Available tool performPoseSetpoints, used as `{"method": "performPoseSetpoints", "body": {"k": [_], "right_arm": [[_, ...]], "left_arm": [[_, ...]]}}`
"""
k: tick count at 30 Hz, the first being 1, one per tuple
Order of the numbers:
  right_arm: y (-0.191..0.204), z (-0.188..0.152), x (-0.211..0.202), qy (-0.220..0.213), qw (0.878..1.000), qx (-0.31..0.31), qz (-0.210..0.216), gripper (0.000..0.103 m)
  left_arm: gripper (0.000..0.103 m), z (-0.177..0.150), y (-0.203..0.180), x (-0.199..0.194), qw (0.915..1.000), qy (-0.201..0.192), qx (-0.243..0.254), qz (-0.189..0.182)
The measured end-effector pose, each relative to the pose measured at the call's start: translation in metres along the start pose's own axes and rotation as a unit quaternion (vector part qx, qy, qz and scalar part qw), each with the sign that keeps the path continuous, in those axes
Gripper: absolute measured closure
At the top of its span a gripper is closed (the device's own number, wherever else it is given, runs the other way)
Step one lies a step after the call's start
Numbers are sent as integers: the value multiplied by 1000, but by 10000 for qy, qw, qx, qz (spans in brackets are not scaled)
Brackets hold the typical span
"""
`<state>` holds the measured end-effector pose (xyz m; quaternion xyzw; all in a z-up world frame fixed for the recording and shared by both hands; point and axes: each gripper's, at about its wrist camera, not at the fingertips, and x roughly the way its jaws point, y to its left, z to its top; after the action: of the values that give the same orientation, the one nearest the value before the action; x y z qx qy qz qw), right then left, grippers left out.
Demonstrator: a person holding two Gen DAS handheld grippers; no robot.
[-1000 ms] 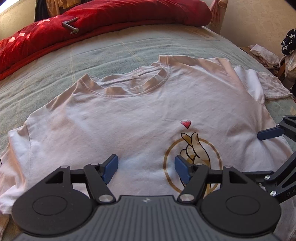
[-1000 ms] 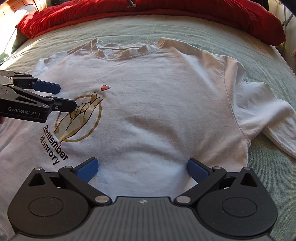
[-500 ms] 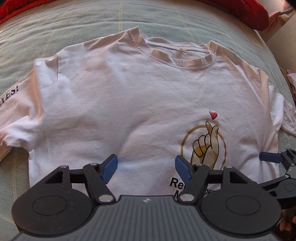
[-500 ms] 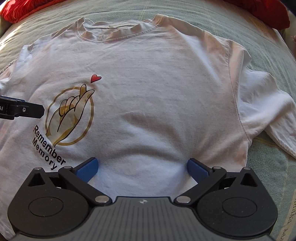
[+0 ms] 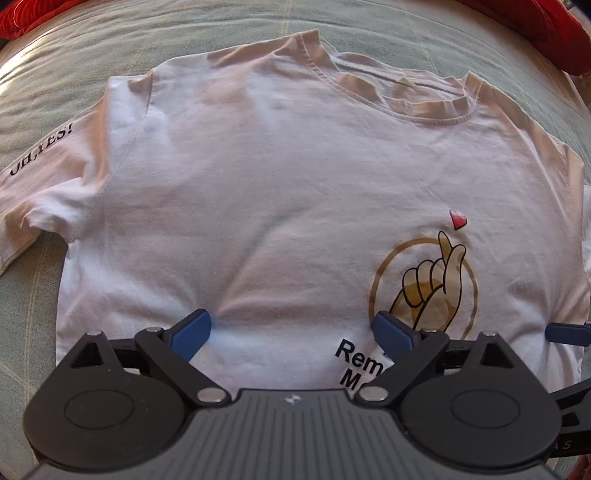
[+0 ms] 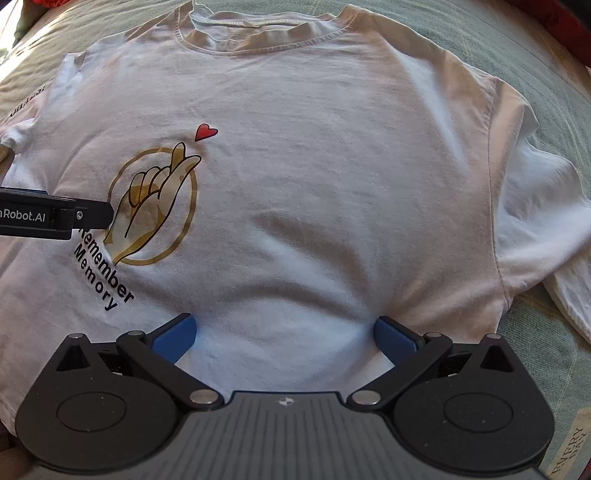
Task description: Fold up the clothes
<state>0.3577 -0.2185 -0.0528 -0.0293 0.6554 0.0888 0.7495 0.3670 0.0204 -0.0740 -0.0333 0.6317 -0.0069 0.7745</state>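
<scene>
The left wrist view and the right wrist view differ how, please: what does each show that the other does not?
Only the left wrist view shows the "OH,YES!" sleeve print legibly and the left gripper open over the shirt. Only the right wrist view shows the far sleeve spread on the bedspread, the full "Remember Memory" text and the right gripper open. Both share the white T-shirt, its collar, red heart and finger-heart emblem.
</scene>
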Motion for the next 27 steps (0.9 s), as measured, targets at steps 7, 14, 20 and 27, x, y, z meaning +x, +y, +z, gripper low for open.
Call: {"method": "performPoseSetpoints", "body": {"k": [7,14,20,27], "right_arm": [[4,2,2,22,9997,183,-175,0],[7,4,3,38,9990,316,-303,0],[8,-1,3,-156,9987,278,-387,0],[-27,-14,-34,-657,9959,535,332,20]], "left_arm": [[1,1,7,6,9994,88,175,-271],[2,1,11,2,9971,168,601,-436],[3,-2,8,-23,9957,-238,807,-395],[14,12,-22,-42,9909,-832,996,-353]]}}
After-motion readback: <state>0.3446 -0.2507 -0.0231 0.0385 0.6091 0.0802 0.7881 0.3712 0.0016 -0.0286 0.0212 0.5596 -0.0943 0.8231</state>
